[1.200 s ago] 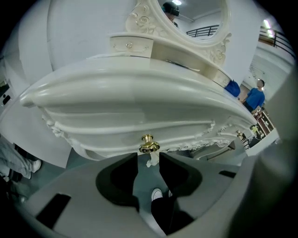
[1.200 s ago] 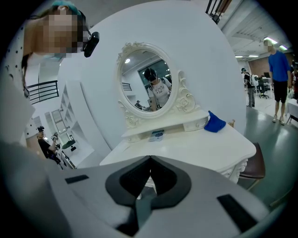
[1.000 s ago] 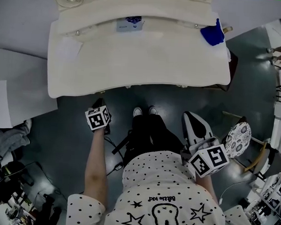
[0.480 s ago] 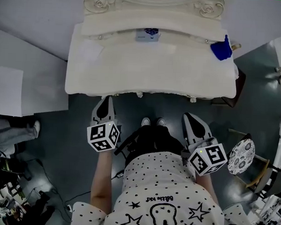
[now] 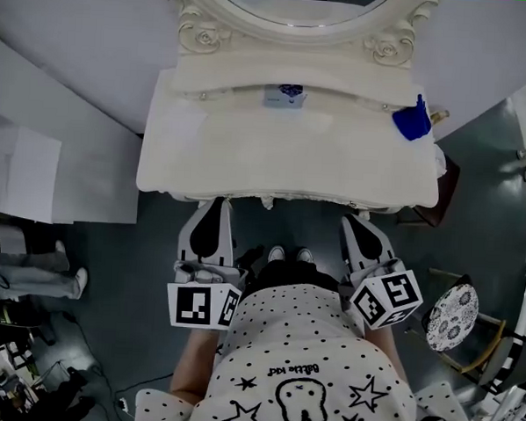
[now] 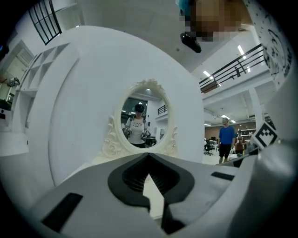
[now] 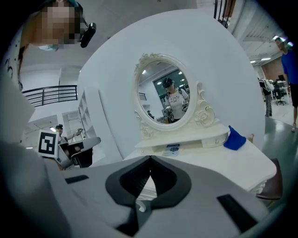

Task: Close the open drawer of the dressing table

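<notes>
The cream dressing table [image 5: 292, 154] with its oval mirror [image 5: 300, 5] stands right in front of me. No drawer juts out past its front edge in the head view. My left gripper [image 5: 212, 204] is shut and empty, pointing level at the table's front left. My right gripper [image 5: 354, 222] is also shut and empty, just short of the front right. In the left gripper view the shut left gripper [image 6: 149, 155] faces the mirror [image 6: 142, 123]. In the right gripper view the right gripper [image 7: 150, 159] points over the tabletop [image 7: 223, 162], a small knob showing below its jaws.
A blue cloth-like thing [image 5: 410, 119] and a small printed card [image 5: 282, 94] lie at the table's back. A round patterned stool [image 5: 451, 316] stands to the right, white panels [image 5: 36, 176] to the left. A bystander in blue [image 6: 226, 139] stands far right.
My left gripper has risen from low by the table's front to level, pointing at the table. The head view has tilted up, bringing the mirror in. The right gripper barely shifted.
</notes>
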A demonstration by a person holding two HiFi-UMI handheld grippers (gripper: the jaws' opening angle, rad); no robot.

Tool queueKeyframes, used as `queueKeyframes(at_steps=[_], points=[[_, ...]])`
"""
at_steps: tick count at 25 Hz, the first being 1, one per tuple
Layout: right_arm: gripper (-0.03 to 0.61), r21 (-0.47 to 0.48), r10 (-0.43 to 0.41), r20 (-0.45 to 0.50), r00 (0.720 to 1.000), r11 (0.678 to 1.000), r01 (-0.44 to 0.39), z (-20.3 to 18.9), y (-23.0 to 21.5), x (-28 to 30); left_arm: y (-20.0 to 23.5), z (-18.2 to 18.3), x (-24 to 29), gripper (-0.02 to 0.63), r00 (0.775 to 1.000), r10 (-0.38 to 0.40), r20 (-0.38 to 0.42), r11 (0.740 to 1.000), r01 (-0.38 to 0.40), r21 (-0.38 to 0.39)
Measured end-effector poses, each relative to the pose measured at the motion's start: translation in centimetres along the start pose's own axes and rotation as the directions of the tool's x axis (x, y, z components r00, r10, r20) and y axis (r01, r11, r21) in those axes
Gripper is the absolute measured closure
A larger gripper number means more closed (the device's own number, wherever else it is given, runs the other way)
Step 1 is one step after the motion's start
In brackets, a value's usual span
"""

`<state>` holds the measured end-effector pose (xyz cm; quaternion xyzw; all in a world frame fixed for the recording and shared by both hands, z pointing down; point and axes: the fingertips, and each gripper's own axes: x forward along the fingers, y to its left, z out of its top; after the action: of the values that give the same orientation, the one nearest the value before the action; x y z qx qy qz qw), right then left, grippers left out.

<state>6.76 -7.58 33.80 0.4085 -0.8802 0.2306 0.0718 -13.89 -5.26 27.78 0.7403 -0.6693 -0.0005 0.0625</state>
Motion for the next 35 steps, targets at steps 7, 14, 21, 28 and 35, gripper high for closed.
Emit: queueKeyframes(at_steps=[7, 14, 21, 28, 35], points=[[0.569, -0.063, 0.038, 0.065, 0.997, 0.997, -0.034, 2.9, 2.1, -0.8, -4.1, 1.3, -1.9, 0.603, 0.997, -0.078, 0.027, 0.997, 0.078, -0.021], [0.569, -0.083, 0.071, 0.103, 0.992, 0.995, -0.062, 3.8, 3.4, -1.6, -5.3, 0.1, -2.3, 0.603, 0.994, -0.102, 0.030, 0.989, 0.105, -0.104], [0.571, -0.093, 0.086, 0.085, 0.993, 0.993, -0.078, 3.3, 3.8, -1.5, -5.6, 0.0, -2.1, 0.603, 0.992, -0.113, 0.049, 0.986, 0.118, -0.115], [0.570, -0.098, 0.087, 0.083, 0.993, 0.992, -0.079, 3.2, 3.8, -1.5, -4.2, 0.0, -2.6, 0.603, 0.998, -0.056, 0.033, 0.995, 0.059, -0.080], [0.570, -0.086, 0.082, 0.078, 0.994, 0.993, -0.076, 2.9, 3.5, -1.6, -3.2, 0.4, -3.2, 0.603, 0.999, -0.018, 0.039, 0.998, 0.020, -0.054]])
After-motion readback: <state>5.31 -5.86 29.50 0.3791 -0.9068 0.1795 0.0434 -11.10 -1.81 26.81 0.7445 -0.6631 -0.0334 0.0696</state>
